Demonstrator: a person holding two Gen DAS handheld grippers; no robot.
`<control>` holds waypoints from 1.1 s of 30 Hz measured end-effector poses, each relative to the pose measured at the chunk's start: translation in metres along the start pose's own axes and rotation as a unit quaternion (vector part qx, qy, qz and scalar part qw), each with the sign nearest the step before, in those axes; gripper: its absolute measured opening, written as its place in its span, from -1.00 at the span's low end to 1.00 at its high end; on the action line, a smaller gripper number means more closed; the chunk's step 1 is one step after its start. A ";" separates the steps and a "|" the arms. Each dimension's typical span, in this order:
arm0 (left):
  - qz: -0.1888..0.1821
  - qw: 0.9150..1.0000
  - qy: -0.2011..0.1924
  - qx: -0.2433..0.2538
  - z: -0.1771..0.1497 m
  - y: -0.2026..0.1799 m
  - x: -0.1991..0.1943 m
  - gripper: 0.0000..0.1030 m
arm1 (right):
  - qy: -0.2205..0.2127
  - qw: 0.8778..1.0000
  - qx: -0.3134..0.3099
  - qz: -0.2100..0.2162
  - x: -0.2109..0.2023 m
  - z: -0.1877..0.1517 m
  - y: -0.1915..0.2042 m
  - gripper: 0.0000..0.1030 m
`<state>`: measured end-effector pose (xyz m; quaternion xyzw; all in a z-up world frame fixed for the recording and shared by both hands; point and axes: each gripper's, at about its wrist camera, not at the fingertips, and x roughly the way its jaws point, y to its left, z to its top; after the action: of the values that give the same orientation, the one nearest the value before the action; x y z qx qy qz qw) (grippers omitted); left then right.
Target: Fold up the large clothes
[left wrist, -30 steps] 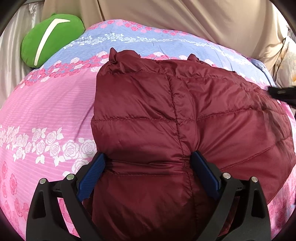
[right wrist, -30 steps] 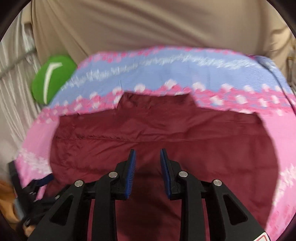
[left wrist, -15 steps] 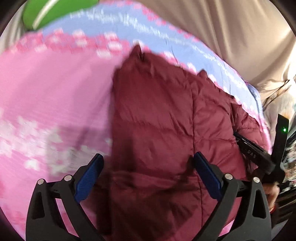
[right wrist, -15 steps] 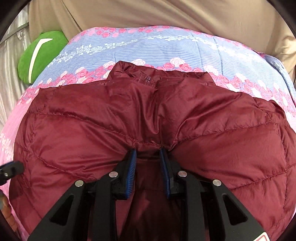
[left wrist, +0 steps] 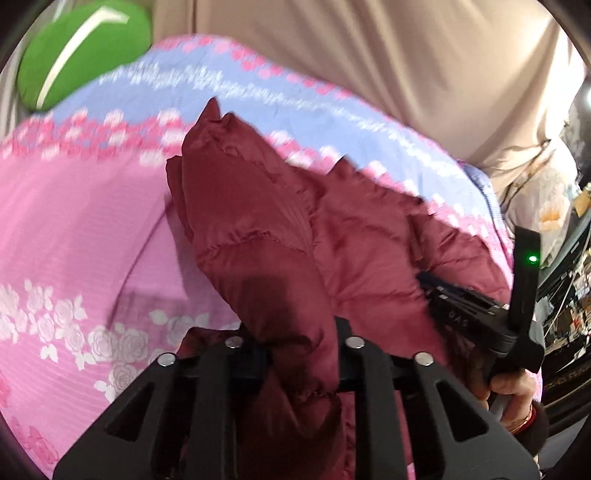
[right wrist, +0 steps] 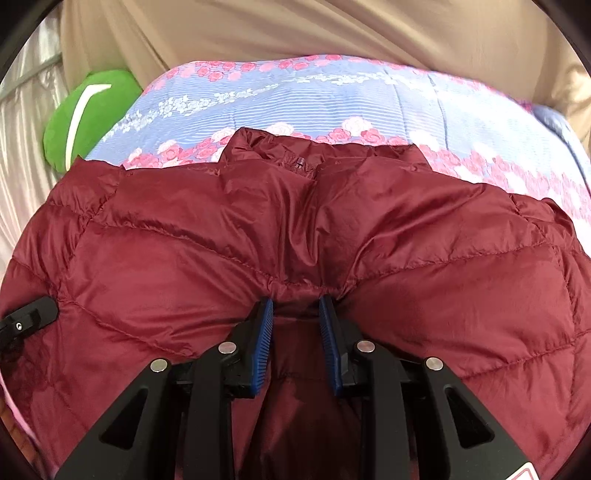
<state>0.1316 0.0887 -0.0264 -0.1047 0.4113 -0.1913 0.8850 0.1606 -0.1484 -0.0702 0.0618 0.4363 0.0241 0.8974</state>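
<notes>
Since the earlier frame the left hand-held gripper has pinched and lifted an edge of the dark red puffy jacket on the bed, while the right hand-held gripper pinches its soft, light, slippery hem, best grasped at quilted seams.

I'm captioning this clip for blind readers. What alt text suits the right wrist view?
The right gripper pinches a fold of a maroon puffer jacket spread over a floral bedsheet. A green cushion lies at the far left, beige fabric hangs behind, and the left gripper shows at the left edge.
</notes>
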 end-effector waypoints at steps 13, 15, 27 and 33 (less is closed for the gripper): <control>-0.064 0.993 -0.066 0.069 0.024 -0.073 -0.049 -0.76 | 0.026 0.996 0.019 0.084 -0.042 -0.029 -0.030 -0.99; -0.070 0.992 -0.068 0.075 0.022 -0.081 -0.053 -0.76 | 0.046 0.991 0.027 0.121 -0.026 -0.030 -0.031 -0.99; -0.047 0.994 -0.065 0.073 0.018 -0.086 -0.046 -0.76 | 0.001 0.993 -0.003 0.119 -0.044 0.018 -0.029 -0.99; -0.052 0.994 -0.065 0.075 0.019 -0.091 -0.047 -0.76 | 0.050 0.993 0.031 0.104 0.017 0.053 -0.046 -1.00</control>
<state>0.0960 0.0272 0.0494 -0.0715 0.3315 -0.2599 0.9041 0.2120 -0.1972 -0.0567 0.1334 0.4725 0.1073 0.8646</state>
